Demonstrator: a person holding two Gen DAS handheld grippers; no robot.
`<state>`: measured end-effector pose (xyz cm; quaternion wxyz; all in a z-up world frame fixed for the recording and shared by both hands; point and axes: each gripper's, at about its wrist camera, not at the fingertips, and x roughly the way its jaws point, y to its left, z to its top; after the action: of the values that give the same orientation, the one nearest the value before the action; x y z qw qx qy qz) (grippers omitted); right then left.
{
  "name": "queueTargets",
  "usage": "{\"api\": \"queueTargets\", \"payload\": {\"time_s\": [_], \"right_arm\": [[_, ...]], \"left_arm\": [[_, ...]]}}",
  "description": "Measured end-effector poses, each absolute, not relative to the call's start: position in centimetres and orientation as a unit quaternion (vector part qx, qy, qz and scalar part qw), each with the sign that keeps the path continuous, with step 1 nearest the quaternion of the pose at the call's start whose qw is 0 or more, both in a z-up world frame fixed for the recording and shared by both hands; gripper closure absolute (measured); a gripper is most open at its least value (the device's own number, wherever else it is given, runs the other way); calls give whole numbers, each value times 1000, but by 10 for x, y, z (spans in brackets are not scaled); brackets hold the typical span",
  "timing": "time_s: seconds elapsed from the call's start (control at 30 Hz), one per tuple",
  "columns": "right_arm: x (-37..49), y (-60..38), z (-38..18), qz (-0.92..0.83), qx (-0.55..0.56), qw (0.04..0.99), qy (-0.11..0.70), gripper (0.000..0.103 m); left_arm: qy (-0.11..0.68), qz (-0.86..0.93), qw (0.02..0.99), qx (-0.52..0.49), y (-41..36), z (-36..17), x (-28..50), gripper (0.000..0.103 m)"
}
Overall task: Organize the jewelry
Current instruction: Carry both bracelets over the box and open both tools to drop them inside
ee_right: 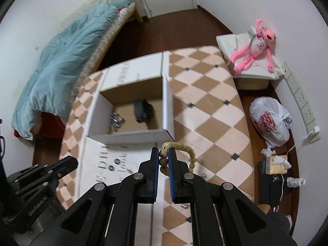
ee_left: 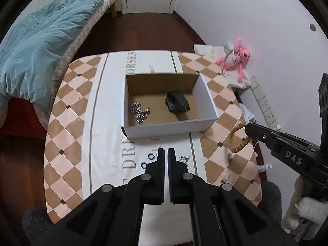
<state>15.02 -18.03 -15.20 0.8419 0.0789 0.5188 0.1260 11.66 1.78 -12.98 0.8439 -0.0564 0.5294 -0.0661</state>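
Note:
An open white cardboard box (ee_left: 207,96) (ee_right: 168,106) stands on the checkered table. Inside lie a silver chain bracelet (ee_left: 139,111) (ee_right: 116,120) and a black object (ee_left: 177,102) (ee_right: 142,107). My right gripper (ee_right: 164,155) (ee_left: 249,130) is shut on a tan beaded bracelet (ee_right: 184,149) (ee_left: 235,141), held above the table right of the box's front corner. My left gripper (ee_left: 166,153) (ee_right: 69,162) is shut and empty, in front of the box. Two black rings (ee_left: 151,156) (ee_right: 116,161), small silver pieces (ee_left: 184,158) and a thin chain (ee_left: 229,164) lie on the table.
A bed with a teal blanket (ee_left: 41,41) is at the left. A pink plush toy (ee_left: 235,58) (ee_right: 254,49) lies on a white box by the wall. A white plastic bag (ee_right: 270,121) and clutter sit on the floor at the right.

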Motion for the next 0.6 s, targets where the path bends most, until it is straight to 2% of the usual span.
{"api": "queueTargets", "payload": {"time_s": [0.2, 0.4, 0.47, 0.53, 0.6], "right_arm": [[146, -180, -147, 132, 82, 842, 516, 94], [121, -203, -185, 117, 89, 824, 548, 94], [112, -213, -203, 106, 94, 815, 563, 94], [104, -225, -221, 92, 102, 807, 574, 94], [97, -237, -236, 79, 114, 800, 583, 94]], "left_arm": [[554, -56, 825, -95, 20, -145, 115, 99], [569, -35, 820, -46, 3, -176, 104, 94], [580, -34, 813, -41, -4, -191, 102, 74], [586, -39, 808, -48, -10, -202, 101, 20], [594, -43, 802, -49, -19, -215, 100, 16]]}}
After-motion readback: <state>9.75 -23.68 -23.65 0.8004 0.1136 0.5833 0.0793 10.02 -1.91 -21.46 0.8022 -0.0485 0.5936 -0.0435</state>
